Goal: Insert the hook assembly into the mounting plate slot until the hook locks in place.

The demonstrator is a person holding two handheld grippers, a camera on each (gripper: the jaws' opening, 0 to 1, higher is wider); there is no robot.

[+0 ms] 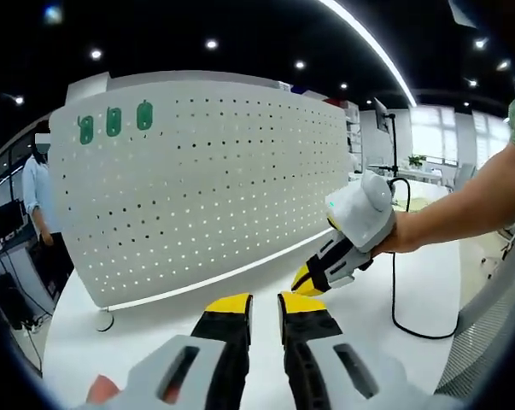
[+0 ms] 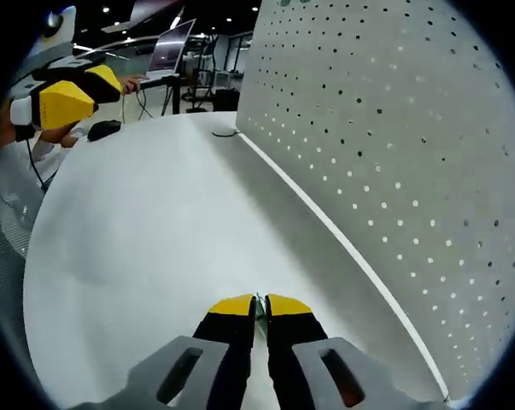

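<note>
A white pegboard (image 1: 214, 179) stands upright on the table, with three green hooks (image 1: 114, 121) in its top left corner. My left gripper (image 1: 266, 309) is low in front of it, its yellow-tipped jaws slightly apart with nothing between them. My right gripper (image 1: 307, 280), held by a hand, hovers near the board's lower right edge. In the right gripper view the right gripper (image 2: 260, 303) is pressed shut over the white table (image 2: 155, 231), and a thin green piece (image 2: 259, 296) pokes out between its tips. The pegboard (image 2: 394, 145) runs along the right. The left gripper (image 2: 69, 98) shows at the upper left.
A black cable (image 1: 398, 295) loops over the table at the right, beside a grey chair back (image 1: 492, 333). A person (image 1: 37, 201) stands behind the board's left edge. A round black foot (image 1: 104, 321) sits by the board's left corner. A laptop (image 2: 172, 47) stands far off.
</note>
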